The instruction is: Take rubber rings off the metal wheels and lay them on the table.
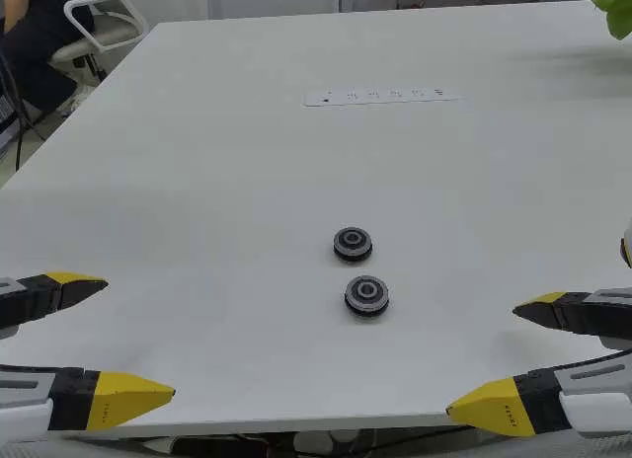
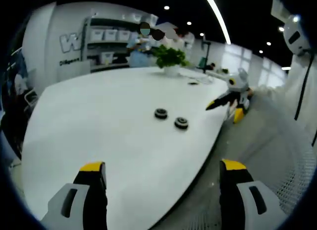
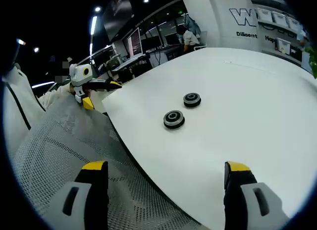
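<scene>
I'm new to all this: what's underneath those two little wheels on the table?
The white table: the far metal wheel and the near metal wheel lie flat on it, apart from each other. Their undersides are covered, so anything beneath them cannot be seen.

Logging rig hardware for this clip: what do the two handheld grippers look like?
Both look alike. The left gripper and the right gripper have tongs with pointed yellow tips, black middle sections and pale grey-white bodies. Small dark lettering sits on the yellow tips, too small to read. In the gripper views, each grey body shows a dark slot.
</scene>
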